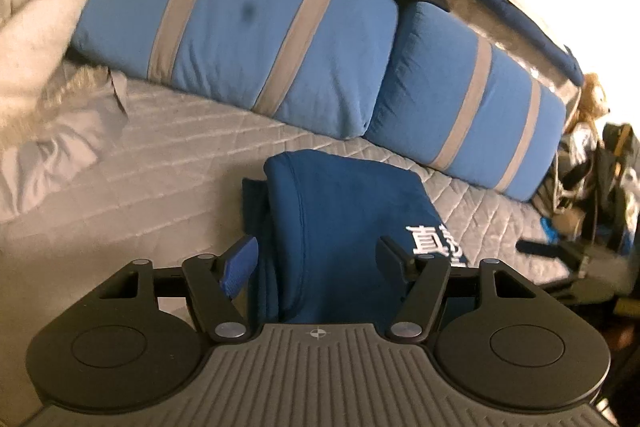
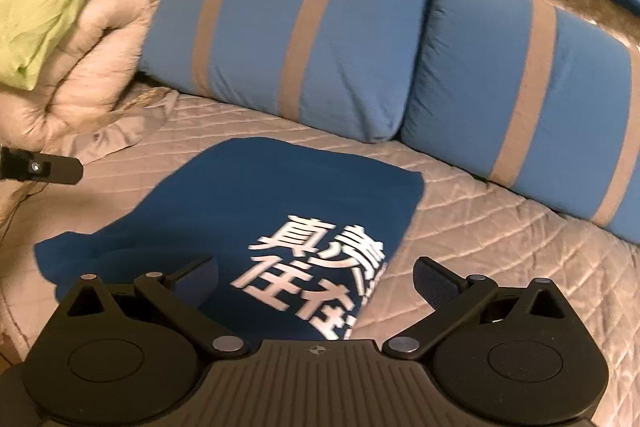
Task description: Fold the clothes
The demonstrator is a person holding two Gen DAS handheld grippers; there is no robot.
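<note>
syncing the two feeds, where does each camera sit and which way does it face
Left wrist: on the left gripper, low over the bed, facing the folded blue shirt and pillows; its open fingers show.
Right wrist: on the right gripper, facing the shirt's white print; its open fingers show, another gripper's tip at left.
Shared: shirt, pillows, bed.

A dark blue cotton T-shirt (image 2: 256, 199) with large white printed characters (image 2: 316, 279) lies folded flat into a rough rectangle on the quilted grey bed cover (image 2: 480, 227), near the middle of the bed. Its far edge stops short of two light blue pillows with grey stripes (image 2: 288, 39). From the left wrist camera the shirt (image 1: 340, 227) shows a rounded fold at its far end and a layered edge along its left side.
</note>
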